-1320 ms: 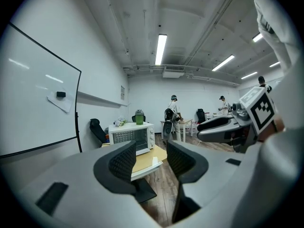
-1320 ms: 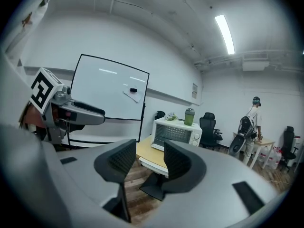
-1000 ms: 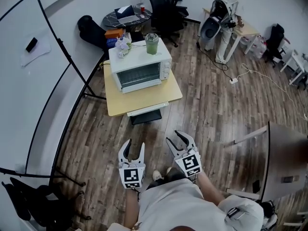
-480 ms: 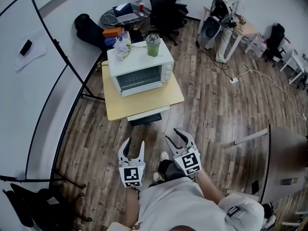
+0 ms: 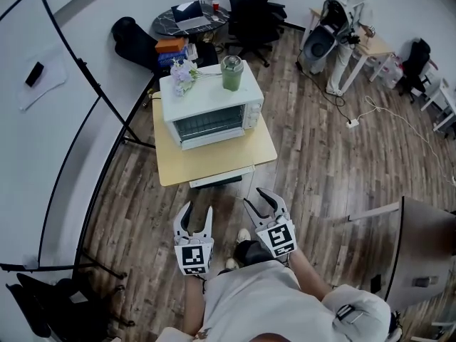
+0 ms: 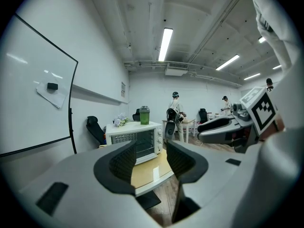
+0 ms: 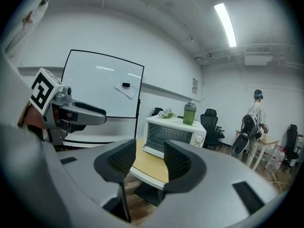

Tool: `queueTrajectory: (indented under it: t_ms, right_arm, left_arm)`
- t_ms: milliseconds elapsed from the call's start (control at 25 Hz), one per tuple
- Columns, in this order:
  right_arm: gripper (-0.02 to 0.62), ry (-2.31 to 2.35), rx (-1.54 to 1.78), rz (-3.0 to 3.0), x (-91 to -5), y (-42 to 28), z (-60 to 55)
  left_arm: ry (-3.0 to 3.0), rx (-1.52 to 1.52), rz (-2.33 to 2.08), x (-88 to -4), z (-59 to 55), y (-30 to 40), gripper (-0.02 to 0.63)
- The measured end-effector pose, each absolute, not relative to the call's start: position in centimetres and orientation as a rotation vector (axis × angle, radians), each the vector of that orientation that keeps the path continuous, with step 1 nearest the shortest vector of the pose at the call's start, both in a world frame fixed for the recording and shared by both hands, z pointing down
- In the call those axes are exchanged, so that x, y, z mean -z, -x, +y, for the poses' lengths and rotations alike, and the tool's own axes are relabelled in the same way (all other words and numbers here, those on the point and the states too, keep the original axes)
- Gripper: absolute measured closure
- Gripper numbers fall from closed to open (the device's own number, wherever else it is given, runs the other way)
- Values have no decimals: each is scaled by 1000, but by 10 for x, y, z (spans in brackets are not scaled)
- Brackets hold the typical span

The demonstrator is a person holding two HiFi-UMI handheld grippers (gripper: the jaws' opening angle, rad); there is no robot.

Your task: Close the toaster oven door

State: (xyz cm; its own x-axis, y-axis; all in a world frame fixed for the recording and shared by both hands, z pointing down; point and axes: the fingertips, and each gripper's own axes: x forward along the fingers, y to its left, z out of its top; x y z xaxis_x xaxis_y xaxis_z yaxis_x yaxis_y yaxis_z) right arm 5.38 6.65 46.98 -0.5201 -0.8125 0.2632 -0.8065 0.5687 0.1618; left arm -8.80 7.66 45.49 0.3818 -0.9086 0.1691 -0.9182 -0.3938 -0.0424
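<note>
The white toaster oven [image 5: 211,112] stands on a small yellow table [image 5: 214,164] some way ahead of me, its glass door upright against the front. A green cup [image 5: 231,72] and some flowers [image 5: 184,70] rest on its top. My left gripper [image 5: 198,214] and right gripper [image 5: 256,200] are held side by side over the wooden floor, well short of the table, both shut on nothing. The oven [image 6: 137,141] shows beyond the left gripper [image 6: 151,158] in the left gripper view. It [image 7: 173,136] also shows past the right gripper [image 7: 149,159] in the right gripper view.
A whiteboard on a stand [image 5: 50,120] runs along the left. Behind the oven are a round table with a laptop [image 5: 189,16] and a black office chair [image 5: 249,6]. A person [image 5: 349,20] stands at a desk at the back right. A grey panel [image 5: 420,248] is at my right.
The oven and table have slid slightly right and nearer in the head view as I step forward. Both grippers keep their place and stay shut.
</note>
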Motion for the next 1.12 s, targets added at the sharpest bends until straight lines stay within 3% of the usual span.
queueTrajectory:
  t_ms: [600,1120]
  right_arm:
    - [388,-1241,-8,-2537,-491,-80,-21]
    - [371,-1167,-141,-2468,-561,-93,-67]
  left_arm:
    - [-2482,-298,-1768,-473,-4,62,405]
    - [-2309,-423,-1780,-543,-42,73,373]
